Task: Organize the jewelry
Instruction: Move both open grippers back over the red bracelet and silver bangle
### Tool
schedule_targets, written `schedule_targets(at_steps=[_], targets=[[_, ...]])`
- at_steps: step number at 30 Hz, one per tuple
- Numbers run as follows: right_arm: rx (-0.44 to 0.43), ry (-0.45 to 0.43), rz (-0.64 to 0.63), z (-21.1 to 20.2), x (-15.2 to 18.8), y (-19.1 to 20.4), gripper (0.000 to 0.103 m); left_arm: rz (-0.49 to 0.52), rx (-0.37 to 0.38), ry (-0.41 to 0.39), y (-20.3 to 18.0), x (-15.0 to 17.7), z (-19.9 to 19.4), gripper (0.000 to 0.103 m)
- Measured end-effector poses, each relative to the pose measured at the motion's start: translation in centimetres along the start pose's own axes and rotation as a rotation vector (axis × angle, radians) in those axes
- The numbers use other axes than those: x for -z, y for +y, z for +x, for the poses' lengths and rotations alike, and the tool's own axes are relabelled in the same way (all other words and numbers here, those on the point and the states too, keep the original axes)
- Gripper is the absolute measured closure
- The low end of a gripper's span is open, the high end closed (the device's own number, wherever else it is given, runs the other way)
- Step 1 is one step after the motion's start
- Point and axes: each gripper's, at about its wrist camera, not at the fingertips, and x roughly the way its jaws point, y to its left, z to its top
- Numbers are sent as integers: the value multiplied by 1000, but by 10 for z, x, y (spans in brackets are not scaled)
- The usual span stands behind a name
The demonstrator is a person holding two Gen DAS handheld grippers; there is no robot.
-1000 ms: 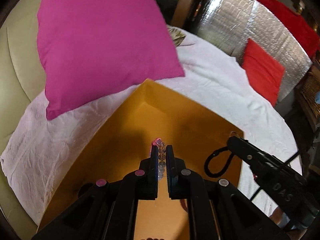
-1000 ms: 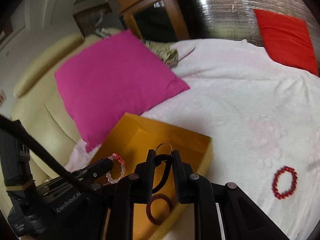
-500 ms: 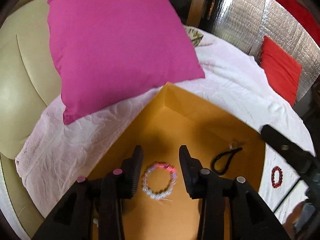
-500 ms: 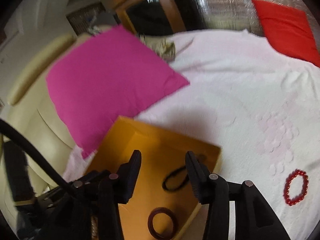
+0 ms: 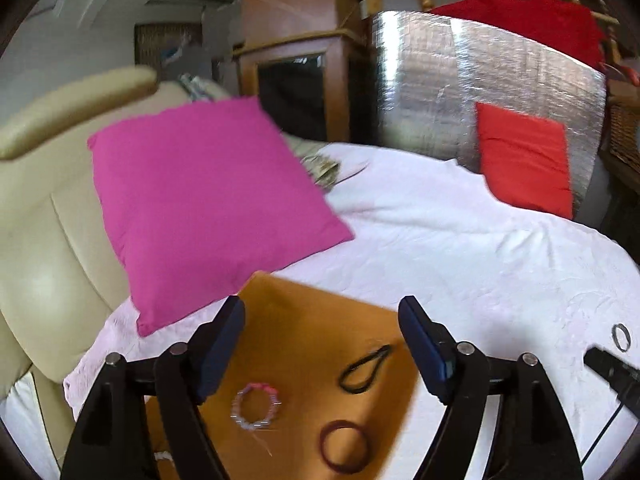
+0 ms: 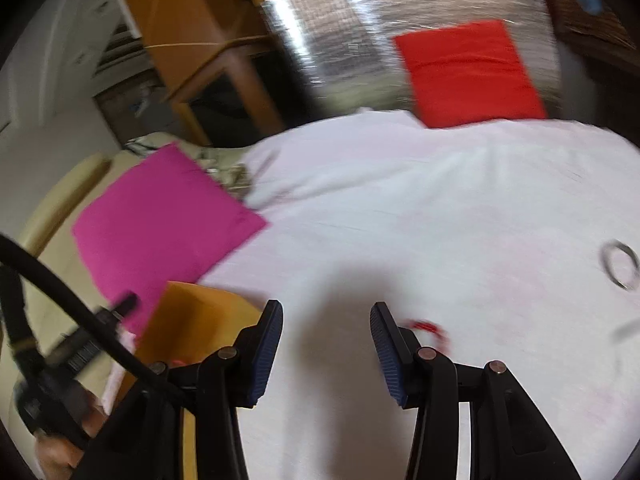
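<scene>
In the left wrist view the left gripper has its fingers spread wide, holding nothing, above an orange box resting on the white bedsheet. Three pieces lie inside the box. Nearest is a dark maroon bracelet, low between the fingers. Just left of it lies a pink beaded bracelet, close to the left finger. A black cord loop lies farther in, beside the right finger.

In the right wrist view the right gripper also has its fingers spread and empty, over bare sheet to the right of the box. A red beaded bracelet lies on the sheet just past the right finger, partly hidden by it and blurred. Farther right, well apart, lies a silver ring.

Beyond the box a magenta pillow leans against a cream headboard, and a red cushion stands against a silvery panel.
</scene>
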Motion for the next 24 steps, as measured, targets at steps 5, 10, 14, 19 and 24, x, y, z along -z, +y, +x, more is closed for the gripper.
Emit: schedule_targets(at_steps=[5, 10, 14, 19, 24], targets=[[82, 10, 83, -27, 18, -64, 53, 88, 78, -25, -48, 4, -15, 22], [124, -4, 181, -47, 22, -118, 53, 175, 159, -9, -97, 12, -20, 22], [126, -12, 241, -54, 23, -144, 53, 186, 226, 48, -124, 23, -16, 21], [119, 11, 322, -54, 22, -164, 53, 251, 237, 52, -154, 33, -17, 21], [111, 7, 377, -60, 19, -179, 53, 280, 260, 66, -175, 39, -12, 21]])
